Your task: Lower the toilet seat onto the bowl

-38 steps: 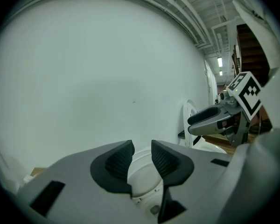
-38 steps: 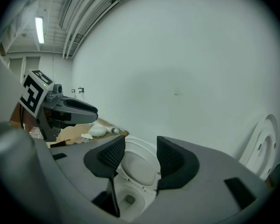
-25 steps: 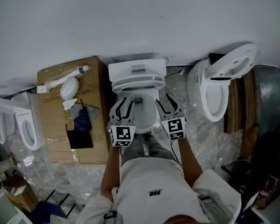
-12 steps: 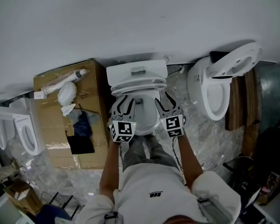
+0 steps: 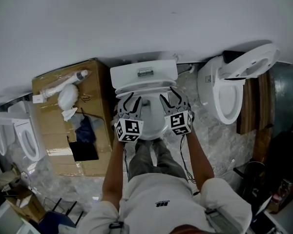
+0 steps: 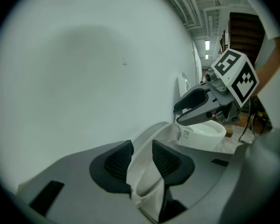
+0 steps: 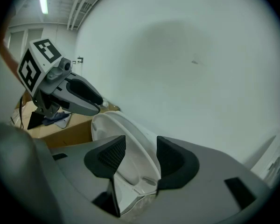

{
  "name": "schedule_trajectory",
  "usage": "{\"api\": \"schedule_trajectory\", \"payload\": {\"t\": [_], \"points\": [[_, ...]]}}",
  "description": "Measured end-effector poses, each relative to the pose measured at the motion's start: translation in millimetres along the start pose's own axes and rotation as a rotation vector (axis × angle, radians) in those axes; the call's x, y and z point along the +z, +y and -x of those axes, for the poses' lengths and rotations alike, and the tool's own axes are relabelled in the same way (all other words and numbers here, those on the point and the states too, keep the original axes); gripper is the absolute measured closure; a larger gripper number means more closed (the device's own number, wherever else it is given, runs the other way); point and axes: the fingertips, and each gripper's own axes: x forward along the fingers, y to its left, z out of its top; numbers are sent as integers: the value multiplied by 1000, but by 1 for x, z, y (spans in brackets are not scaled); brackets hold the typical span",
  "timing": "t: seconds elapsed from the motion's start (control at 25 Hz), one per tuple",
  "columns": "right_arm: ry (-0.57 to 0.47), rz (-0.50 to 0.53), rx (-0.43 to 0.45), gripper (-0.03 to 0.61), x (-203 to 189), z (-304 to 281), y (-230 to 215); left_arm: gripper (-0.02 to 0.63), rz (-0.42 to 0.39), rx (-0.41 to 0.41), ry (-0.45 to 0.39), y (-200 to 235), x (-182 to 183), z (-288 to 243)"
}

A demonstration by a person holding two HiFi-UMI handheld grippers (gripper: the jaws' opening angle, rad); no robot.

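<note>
Now left claw (image 5: 131, 101) loosening on toilet seat (image 5: 144, 87), right claw (image 5: 172, 98) clamped, cardboard box (image 5: 56, 130) beside.

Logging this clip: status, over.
Left gripper, right gripper shut on toilet seat; left jaws just opening slightly. Seat tilted, not yet on bowl. No obstruction seen.

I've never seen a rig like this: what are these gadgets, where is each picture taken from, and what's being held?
A person holds a two-jaw gripper in each hand. The wide picture comes from a camera on their head, looking down; the other two from cameras on the grippers. The left gripper and right gripper each clamp the rim of the tilted toilet seat; the left jaws have just opened slightly, rim between them. A cardboard box and a second toilet flank it.
</note>
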Motion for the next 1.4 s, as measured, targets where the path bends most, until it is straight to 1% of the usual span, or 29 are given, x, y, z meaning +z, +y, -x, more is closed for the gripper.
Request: {"api": "schedule_trajectory", "payload": {"t": [0.28, 0.52, 0.64, 0.8, 0.92, 1.08, 1.24, 1.4], "points": [[32, 22, 50, 364, -11, -25, 2, 425, -49, -12, 28, 3, -6, -23], [54, 27, 56, 364, -22, -38, 0, 419, -65, -15, 51, 0, -11, -35], [76, 23, 77, 373, -30, -42, 3, 419, -67, -9, 61, -2, -13, -38], [60, 30, 53, 384, -32, -44, 2, 419, -61, 1, 71, -4, -17, -41], [43, 12, 19, 430, -33, -43, -2, 419, -60, 16, 84, -5, -21, -44], [25, 4, 16, 431, -35, -37, 2, 423, -45, 38, 90, -6, -25, -42], [9, 1, 18, 431, -40, -31, 5, 425, -20, 30, 85, -12, -27, -37], [-7, -4, 18, 431, -45, -25, 6, 426, -28, 34, 82, -19, -29, -34]]}}
